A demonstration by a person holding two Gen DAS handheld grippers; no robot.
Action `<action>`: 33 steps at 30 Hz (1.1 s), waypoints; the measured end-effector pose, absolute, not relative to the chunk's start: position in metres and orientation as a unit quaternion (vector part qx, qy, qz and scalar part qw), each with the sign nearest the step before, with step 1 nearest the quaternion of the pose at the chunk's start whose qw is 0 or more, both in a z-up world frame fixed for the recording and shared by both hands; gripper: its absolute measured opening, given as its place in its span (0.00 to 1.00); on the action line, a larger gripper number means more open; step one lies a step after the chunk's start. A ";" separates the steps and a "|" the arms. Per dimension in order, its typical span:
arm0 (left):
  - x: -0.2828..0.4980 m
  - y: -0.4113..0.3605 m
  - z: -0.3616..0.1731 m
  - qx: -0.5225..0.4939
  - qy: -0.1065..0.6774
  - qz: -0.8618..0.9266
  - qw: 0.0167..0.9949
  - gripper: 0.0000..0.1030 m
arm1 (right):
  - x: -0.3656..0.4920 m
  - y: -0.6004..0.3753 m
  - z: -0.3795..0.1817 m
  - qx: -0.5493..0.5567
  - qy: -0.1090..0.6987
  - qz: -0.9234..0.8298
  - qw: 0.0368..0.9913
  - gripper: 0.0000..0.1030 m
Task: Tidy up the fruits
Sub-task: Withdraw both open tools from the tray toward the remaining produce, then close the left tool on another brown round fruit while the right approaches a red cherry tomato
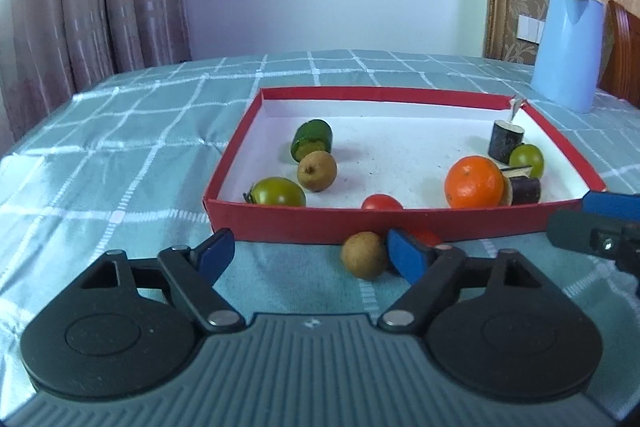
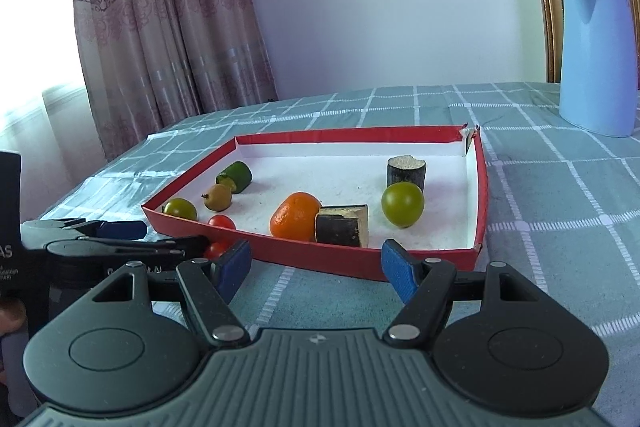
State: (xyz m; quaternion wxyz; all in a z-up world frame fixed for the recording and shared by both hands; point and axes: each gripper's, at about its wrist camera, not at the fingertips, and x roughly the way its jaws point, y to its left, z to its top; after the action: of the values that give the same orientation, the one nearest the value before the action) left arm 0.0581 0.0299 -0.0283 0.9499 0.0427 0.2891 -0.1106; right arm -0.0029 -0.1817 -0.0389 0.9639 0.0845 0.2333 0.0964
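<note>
Left wrist: most fruit's in our red box; brown fruit and red tomato wait outside it, left gripper and right gripper half-open, empty.

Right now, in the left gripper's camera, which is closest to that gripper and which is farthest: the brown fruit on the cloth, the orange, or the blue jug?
1. Brown fruit, on the cloth beside the left gripper.
2. Orange, inside the red box, right.
3. Blue jug, far right, behind the box.
</note>
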 end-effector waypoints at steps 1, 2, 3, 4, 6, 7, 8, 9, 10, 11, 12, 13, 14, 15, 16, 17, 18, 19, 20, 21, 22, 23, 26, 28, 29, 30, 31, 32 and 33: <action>0.058 0.031 -0.029 0.043 0.298 -0.126 0.945 0.46 | -0.003 -0.182 -0.039 0.084 0.233 0.096 0.964 0.69; 0.057 0.031 -0.031 0.045 0.309 -0.132 0.941 0.30 | -0.003 -0.181 -0.039 0.084 0.232 0.096 0.964 0.69; 0.055 0.032 -0.032 0.046 0.307 -0.130 0.942 0.30 | -0.003 -0.181 -0.039 0.083 0.232 0.096 0.964 0.69; 0.054 0.033 -0.032 0.045 0.307 -0.126 0.942 0.29 | -0.004 -0.181 -0.039 0.082 0.233 0.096 0.964 0.69; 0.055 0.034 -0.032 0.040 0.308 -0.123 0.943 0.30 | -0.003 -0.180 -0.039 0.081 0.234 0.098 0.964 0.69; 0.055 0.034 -0.032 0.040 0.307 -0.121 0.943 0.30 | -0.003 -0.180 -0.039 0.080 0.235 0.099 0.964 0.69; 0.056 0.032 -0.032 0.045 0.306 -0.116 0.944 0.30 | -0.002 -0.179 -0.039 0.080 0.236 0.100 0.963 0.69; 0.057 0.029 -0.032 0.052 0.305 -0.113 0.944 0.30 | -0.002 -0.179 -0.039 0.078 0.236 0.100 0.963 0.69; 0.058 0.027 -0.031 0.057 0.303 -0.109 0.945 0.30 | -0.002 -0.178 -0.039 0.075 0.236 0.100 0.964 0.69; 0.060 0.025 -0.032 0.060 0.303 -0.106 0.945 0.33 | -0.003 -0.178 -0.040 0.073 0.236 0.099 0.964 0.69; 0.062 0.024 -0.032 0.060 0.304 -0.103 0.945 0.36 | -0.003 -0.177 -0.040 0.070 0.237 0.099 0.964 0.69; 0.062 0.025 -0.032 0.057 0.305 -0.101 0.945 0.36 | -0.003 -0.176 -0.040 0.068 0.237 0.099 0.964 0.69; 0.063 0.028 -0.032 0.050 0.306 -0.101 0.945 0.38 | -0.003 -0.175 -0.040 0.067 0.238 0.099 0.964 0.69; 0.064 0.031 -0.032 0.043 0.307 -0.099 0.945 0.38 | -0.003 -0.175 -0.041 0.065 0.240 0.100 0.964 0.69; 0.064 0.034 -0.032 0.033 0.309 -0.097 0.946 0.39 | -0.002 -0.174 -0.041 0.064 0.242 0.101 0.963 0.69; 0.064 0.038 -0.032 0.025 0.308 -0.093 0.947 0.40 | -0.002 -0.174 -0.042 0.063 0.243 0.102 0.963 0.69; 0.063 0.041 -0.032 0.020 0.306 -0.087 0.948 0.43 | -0.002 -0.173 -0.042 0.062 0.243 0.102 0.963 0.69; 0.063 0.044 -0.032 0.016 0.306 -0.076 0.949 0.44 | -0.002 -0.172 -0.042 0.061 0.244 0.103 0.963 0.69; 0.065 0.045 -0.032 0.015 0.308 -0.069 0.949 0.44 | -0.002 -0.171 -0.043 0.060 0.245 0.104 0.962 0.69; 0.066 0.045 -0.033 0.017 0.310 -0.063 0.949 0.44 | -0.001 -0.170 -0.043 0.060 0.247 0.107 0.961 0.69; 0.066 0.045 -0.033 0.019 0.309 -0.062 0.949 0.44 | 0.000 -0.169 -0.043 0.061 0.250 0.111 0.960 0.69; 0.066 0.044 -0.033 0.022 0.309 -0.061 0.949 0.44 | 0.001 -0.167 -0.044 0.060 0.253 0.114 0.959 0.69; 0.065 0.045 -0.032 0.020 0.308 -0.060 0.949 0.45 | 0.001 -0.159 -0.045 0.050 0.257 0.117 0.958 0.69; 0.066 0.049 -0.032 0.009 0.307 -0.055 0.950 0.46 | 0.001 -0.153 -0.045 0.046 0.257 0.119 0.958 0.69; 0.066 0.052 -0.032 0.003 0.307 -0.049 0.950 0.46 | 0.001 -0.150 -0.046 0.046 0.257 0.119 0.958 0.69; 0.066 0.054 -0.032 -0.002 0.307 -0.046 0.951 0.46 | 0.002 -0.148 -0.046 0.047 0.258 0.120 0.958 0.69; 0.066 0.057 -0.032 -0.009 0.307 -0.045 0.951 0.46 | 0.003 -0.145 -0.046 0.048 0.259 0.123 0.957 0.69; 0.066 0.059 -0.032 -0.014 0.306 -0.044 0.951 0.46 | 0.004 -0.142 -0.046 0.048 0.262 0.124 0.956 0.69; 0.067 0.059 -0.032 -0.015 0.306 -0.042 0.951 0.46 | 0.006 -0.138 -0.046 0.048 0.264 0.124 0.955 0.69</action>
State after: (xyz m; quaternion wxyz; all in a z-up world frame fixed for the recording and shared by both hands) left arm 0.0665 0.0592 -0.0316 0.9509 -0.0145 0.3063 -0.0423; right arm 0.0061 -0.1384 -0.0462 0.9554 0.0476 0.2639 0.1240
